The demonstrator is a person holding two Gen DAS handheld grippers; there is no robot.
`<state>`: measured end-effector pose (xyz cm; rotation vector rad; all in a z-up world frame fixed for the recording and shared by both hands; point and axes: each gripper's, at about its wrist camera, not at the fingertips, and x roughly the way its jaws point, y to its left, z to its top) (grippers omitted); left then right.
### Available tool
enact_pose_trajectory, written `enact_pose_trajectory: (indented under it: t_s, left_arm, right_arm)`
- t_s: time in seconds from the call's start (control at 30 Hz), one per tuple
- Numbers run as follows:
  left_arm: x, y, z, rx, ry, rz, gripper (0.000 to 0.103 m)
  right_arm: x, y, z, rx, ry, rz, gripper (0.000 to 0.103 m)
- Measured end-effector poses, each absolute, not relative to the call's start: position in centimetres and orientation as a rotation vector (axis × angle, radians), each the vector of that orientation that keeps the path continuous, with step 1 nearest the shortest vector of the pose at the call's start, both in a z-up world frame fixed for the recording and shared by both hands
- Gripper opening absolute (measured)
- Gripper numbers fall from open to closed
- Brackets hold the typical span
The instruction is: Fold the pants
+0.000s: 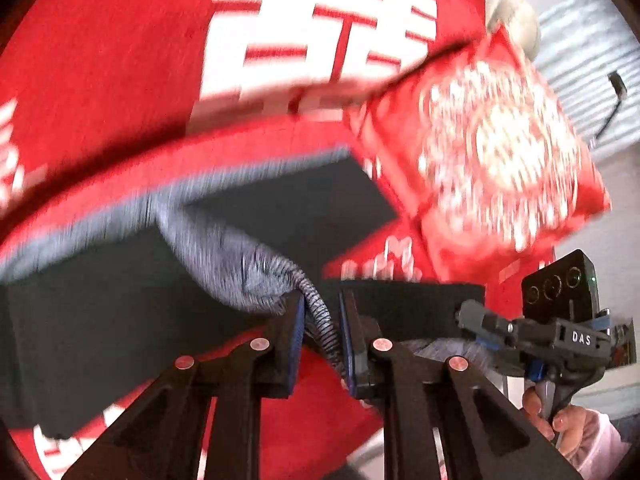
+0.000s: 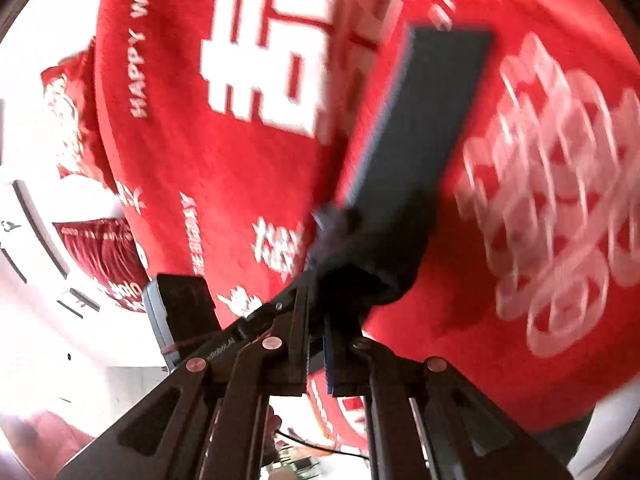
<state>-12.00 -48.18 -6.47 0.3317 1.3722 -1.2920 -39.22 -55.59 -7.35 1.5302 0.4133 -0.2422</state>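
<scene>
Mostly motion-blurred, left gripper (image 1: 320,320) fingers clenched on dark pants' (image 1: 248,208) striped waistband, right gripper (image 2: 316,320) pinching bunched fabric, red bedspread (image 1: 120,80) smeared behind.

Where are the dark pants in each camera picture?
Left wrist: the pants stretch across the middle, their grey edge pinched in the left gripper.
Right wrist: they run from the right gripper up toward top centre.
Shared landmark: the red bedspread with big white characters.
</scene>
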Motion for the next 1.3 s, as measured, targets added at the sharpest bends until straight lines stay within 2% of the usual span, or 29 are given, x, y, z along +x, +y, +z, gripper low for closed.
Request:
enact_pose_trajectory:
  t_s: [0.13,0.27,0.4,0.53,0.57,0.6,0.63,0.67,0.93,1.17,1.3]
  left_arm:
    - [-10.2,-54.1,-6.8,0.312,1.280,-1.265,0.019]
    - [-8.6,-58.5,-9.6,0.388,1.230,-1.150,0.019]
    - [-7.2,-59.0,-12.1,0.455,1.259,-1.054,0.019]
    - [-6.0,-56.6,-12.3,0.492,1.251,-0.984,0.020]
    - [-5.7,-55.9,-12.3,0.504,1.247,-0.965,0.032]
    - [-5.5,-55.5,-12.3,0.507,1.246,-0.952,0.064]
    - [-5.1,-54.4,-12.2,0.493,1.236,-0.922,0.076]
    - [-4.8,-53.7,-12.0,0.482,1.222,-0.900,0.081]
    - [-5.1,-51.2,-13.7,0.511,1.271,-0.790,0.081]
    - [-7.2,-51.7,-17.0,0.576,1.284,-0.753,0.081]
    - [-8.3,-51.8,-18.1,0.595,1.299,-0.764,0.081]
  right_arm:
    - [-37.0,-63.0,-7.1,1.432,0.489,-0.283,0.006]
    - [-33.8,-68.1,-9.3,1.266,0.716,-0.360,0.009]
    - [-31.4,-69.9,-11.7,1.147,0.962,-0.466,0.010]
    - [-31.1,-69.5,-11.2,1.073,0.984,-0.464,0.010]
    - [-31.1,-69.3,-10.9,1.061,0.986,-0.464,0.010]
    - [-31.1,-69.4,-11.0,1.058,0.991,-0.465,0.010]
    - [-31.2,-69.4,-11.0,1.060,0.993,-0.466,0.010]
    - [-31.4,-69.5,-11.1,1.067,0.992,-0.466,0.010]
    - [-31.7,-70.4,-11.2,1.154,0.962,-0.515,0.011]
    - [-32.7,-70.6,-14.2,1.319,0.967,-0.694,0.013]
    - [-32.2,-70.2,-14.8,1.259,0.978,-0.731,0.013]
